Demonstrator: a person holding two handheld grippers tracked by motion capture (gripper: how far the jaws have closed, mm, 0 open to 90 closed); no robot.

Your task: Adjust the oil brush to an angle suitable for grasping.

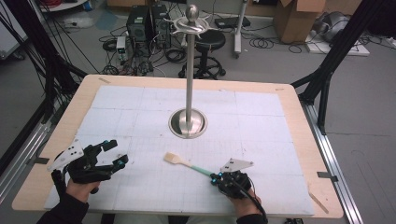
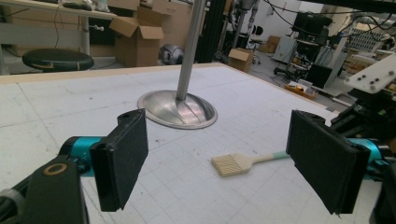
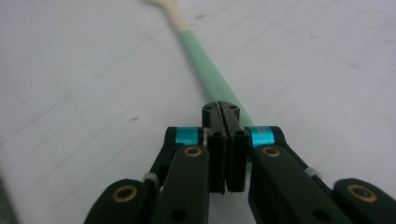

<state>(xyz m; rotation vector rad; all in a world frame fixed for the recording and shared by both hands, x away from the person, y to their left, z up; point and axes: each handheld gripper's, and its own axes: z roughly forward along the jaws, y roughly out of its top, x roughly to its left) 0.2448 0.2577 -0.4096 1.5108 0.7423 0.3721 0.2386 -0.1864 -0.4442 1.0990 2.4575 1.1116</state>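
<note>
Step in hand looks like the pickup of the spatula (image 1: 184,162): right gripper (image 1: 215,177) is down at the table (image 1: 261,126) with its jaws pressed together at the green handle end. In the right gripper view the spatula (image 3: 205,70) runs away toward 12 o'clock from the jaw tips; jaws look fully clenched, and the handle end sits under or between the tips. Can't tell which, so a real grip on it isn't confirmed. Left gripper (image 1: 112,151) is released, jaws wide apart, nothing between them, parked near the table's 8 o'clock corner. From the left gripper view the spatula (image 2: 243,163) lies flat, cream blade toward the stand (image 2: 180,109), green handle leading off to the other gripper. On the table, the spatula is at roughly 6 o'clock of the hanger stand (image 1: 188,122), well apart from its base, blade pointing to about 10 o'clock. Next move, my guess: lift and check the handle comes up with the jaws; if it slips, reopen and re-seat lower on the handle. Probable target is the hooks up top of the stand.
</note>
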